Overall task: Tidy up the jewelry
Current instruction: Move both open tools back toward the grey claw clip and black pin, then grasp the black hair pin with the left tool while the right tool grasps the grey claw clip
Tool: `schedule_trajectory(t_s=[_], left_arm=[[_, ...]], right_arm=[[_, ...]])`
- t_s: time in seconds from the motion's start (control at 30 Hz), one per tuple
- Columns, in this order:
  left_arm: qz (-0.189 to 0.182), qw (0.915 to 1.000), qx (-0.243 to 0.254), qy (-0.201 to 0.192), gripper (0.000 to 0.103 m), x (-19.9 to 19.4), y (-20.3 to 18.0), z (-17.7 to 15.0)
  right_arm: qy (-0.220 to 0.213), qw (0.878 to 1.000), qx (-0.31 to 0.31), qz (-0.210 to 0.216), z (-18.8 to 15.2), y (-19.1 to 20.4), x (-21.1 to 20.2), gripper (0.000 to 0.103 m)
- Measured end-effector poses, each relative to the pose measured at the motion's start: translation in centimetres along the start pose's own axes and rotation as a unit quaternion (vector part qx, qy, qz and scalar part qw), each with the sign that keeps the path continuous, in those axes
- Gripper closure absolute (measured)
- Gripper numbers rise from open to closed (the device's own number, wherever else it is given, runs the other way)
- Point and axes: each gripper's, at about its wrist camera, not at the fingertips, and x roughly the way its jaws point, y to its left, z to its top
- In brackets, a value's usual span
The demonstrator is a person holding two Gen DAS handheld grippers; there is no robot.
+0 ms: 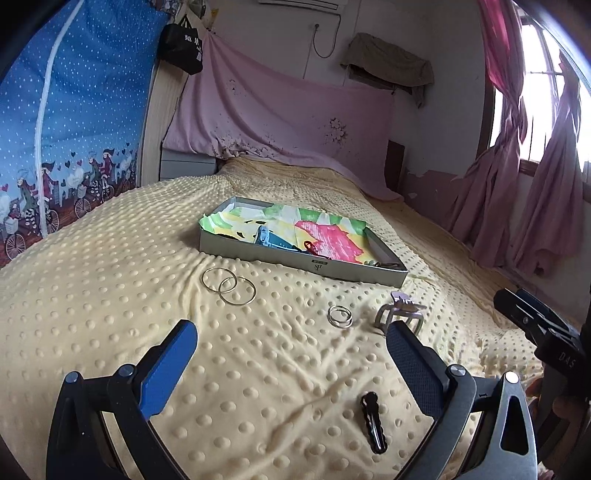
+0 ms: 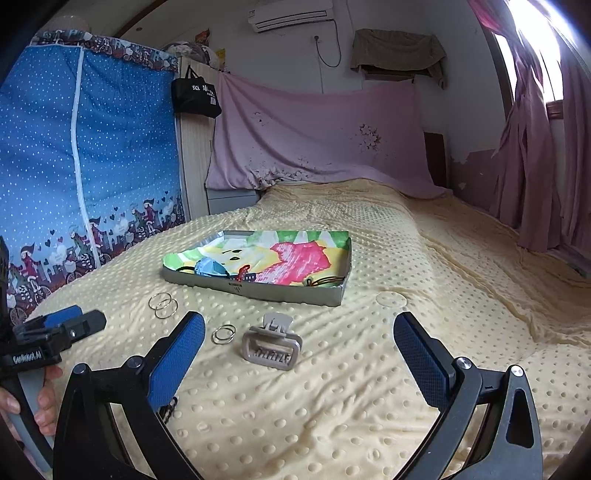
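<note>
Jewelry is lying loose on the yellow bedspread (image 1: 110, 332) short of the tin tray (image 1: 295, 260): from the left wrist, the left gripper (image 1: 291, 343) is hovering spread and empty between big hoops (image 1: 229, 285) and small rings (image 1: 340, 316). From the right wrist, the right gripper (image 2: 299, 336) is gaping empty over the hair claw (image 2: 272, 347); collecting seems to be only starting, and closing on the claw looks next.

Left tongs (image 1: 291, 343) spread wide, hovering, empty. Right tongs (image 2: 299, 338) likewise spread wide, hovering, empty.

a lived-in home bedroom – a bed (image 2: 369, 369) under a dotted yellow blanket. a fabric wardrobe (image 2: 92, 158), curtains (image 2: 535, 147) and an air conditioner (image 2: 291, 14) surround it.
</note>
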Motion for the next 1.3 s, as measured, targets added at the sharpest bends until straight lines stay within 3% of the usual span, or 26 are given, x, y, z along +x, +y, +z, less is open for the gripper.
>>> schedule_trajectory(t_s=[0.1,0.37,0.63,0.7,0.9,1.07,1.3], left_arm=[[0.001,0.9999,0.016,-0.001,0.0,-0.5,-1.0,-0.7],[-0.04,0.9971,0.039,0.053,0.001,0.6,-2.7,-2.6],[-0.072,0.9902,0.057,0.105,0.034,2.2,-3.9,-4.3],[-0.079,0.9872,0.064,0.122,0.048,2.8,-4.3,-4.8],[-0.082,0.9796,0.071,0.169,0.078,4.7,-4.8,-5.6],[-0.09,0.9792,0.048,0.175,0.089,5.4,-4.3,-5.5],[-0.093,0.9792,-0.002,0.18,0.091,7.1,-2.9,-4.8]], right_arm=[[0.001,1.0,0.001,0.005,-0.5,-0.3,0.0,0.002],[0.042,0.998,-0.011,0.043,-1.3,-1.8,2.7,0.002],[0.078,0.994,-0.005,0.074,-2.7,-3.1,5.4,0.003],[0.088,0.992,-0.004,0.085,-3.3,-3.2,6.1,0.003],[0.114,0.986,-0.022,0.12,-4.0,-1.9,8.3,0.003],[0.138,0.981,-0.037,0.129,-4.4,-0.4,10.5,0.005],[0.148,0.98,-0.026,0.131,-4.3,0.7,12.6,0.007]])
